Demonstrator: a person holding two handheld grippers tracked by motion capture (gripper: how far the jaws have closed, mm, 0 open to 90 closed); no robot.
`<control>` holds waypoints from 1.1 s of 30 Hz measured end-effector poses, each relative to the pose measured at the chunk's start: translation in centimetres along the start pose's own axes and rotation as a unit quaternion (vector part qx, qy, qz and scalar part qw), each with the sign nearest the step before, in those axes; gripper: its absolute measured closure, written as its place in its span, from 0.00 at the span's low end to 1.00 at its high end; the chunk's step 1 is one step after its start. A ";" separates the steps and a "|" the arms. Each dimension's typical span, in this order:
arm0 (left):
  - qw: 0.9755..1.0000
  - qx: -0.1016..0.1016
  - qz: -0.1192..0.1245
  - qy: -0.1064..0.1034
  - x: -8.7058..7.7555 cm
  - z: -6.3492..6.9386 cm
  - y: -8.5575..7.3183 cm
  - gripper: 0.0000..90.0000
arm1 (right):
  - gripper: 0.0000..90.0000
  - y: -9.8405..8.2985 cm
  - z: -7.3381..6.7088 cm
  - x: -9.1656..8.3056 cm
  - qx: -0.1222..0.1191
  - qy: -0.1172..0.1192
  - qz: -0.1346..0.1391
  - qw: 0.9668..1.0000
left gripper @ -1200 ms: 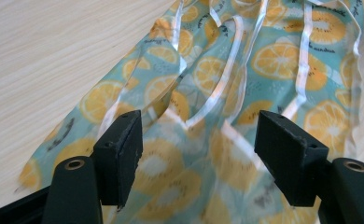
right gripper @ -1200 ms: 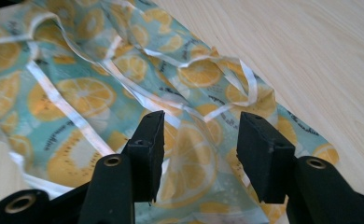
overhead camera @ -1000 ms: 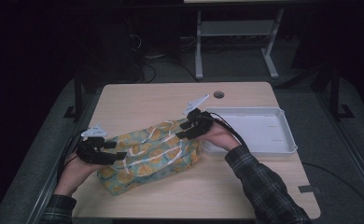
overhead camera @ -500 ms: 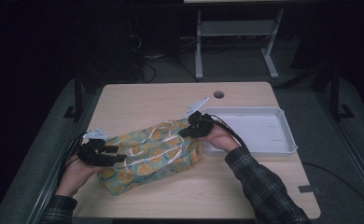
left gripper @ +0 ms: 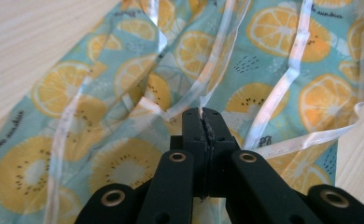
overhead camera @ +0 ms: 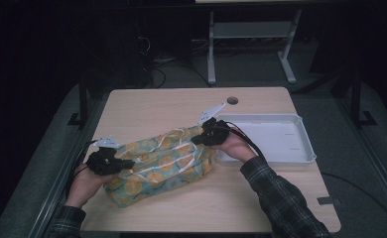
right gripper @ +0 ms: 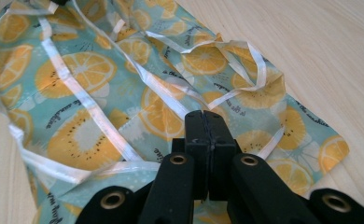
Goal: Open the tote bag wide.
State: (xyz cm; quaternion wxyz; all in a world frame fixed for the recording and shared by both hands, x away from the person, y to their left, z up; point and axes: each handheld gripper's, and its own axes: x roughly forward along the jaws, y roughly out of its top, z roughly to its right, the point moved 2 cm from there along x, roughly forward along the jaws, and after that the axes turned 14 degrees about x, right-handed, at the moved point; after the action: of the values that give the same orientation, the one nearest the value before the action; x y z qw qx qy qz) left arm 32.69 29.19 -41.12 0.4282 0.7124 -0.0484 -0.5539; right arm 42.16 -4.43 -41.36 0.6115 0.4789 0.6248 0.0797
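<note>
On a pale wooden table (overhead camera: 181, 106) a fruit-print cloth (overhead camera: 164, 161) lies left of centre. The left gripper (overhead camera: 124, 164) has just clamped its near-left end, the right gripper (overhead camera: 197, 140) its far-right end, beside a white tray (overhead camera: 281, 141).

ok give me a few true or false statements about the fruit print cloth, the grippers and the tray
1. The teal cloth printed with orange and kiwi slices lies on the light wooden table. True.
2. The left gripper has its jaws wide open above the cloth. False: its jaws are closed together, pinching the fabric.
3. The right gripper has its jaws shut on the cloth. True.
4. The cloth sits inside the shallow white plastic tray. False: it lies on the table beside the tray.
5. Both grippers hold the same end of the cloth. False: in the high view they are at opposite ends.
</note>
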 end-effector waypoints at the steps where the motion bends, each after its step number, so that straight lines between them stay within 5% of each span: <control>1: 1.000 -0.001 0.007 0.002 -0.3 0.0 0.0 0.99 | 0.99 0.0 -0.1 -0.2 0.002 0.001 0.001 1.000; 15: 0.998 0.004 0.070 0.004 -3.2 3.0 -0.2 1.00 | 0.99 -1.0 -2.3 -2.8 -0.021 0.010 0.021 1.000; 33: 0.997 0.021 0.074 -0.020 -3.4 6.1 -1.3 1.00 | 0.99 -3.5 -4.1 -4.0 -0.032 0.022 0.009 0.999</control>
State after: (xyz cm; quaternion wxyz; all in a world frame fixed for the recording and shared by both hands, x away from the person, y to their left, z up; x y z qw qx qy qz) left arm 25.84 28.43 -39.57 0.4518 0.7044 -0.1216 -0.5337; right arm 36.15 -7.06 -39.99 0.6118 0.4627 0.6310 0.1160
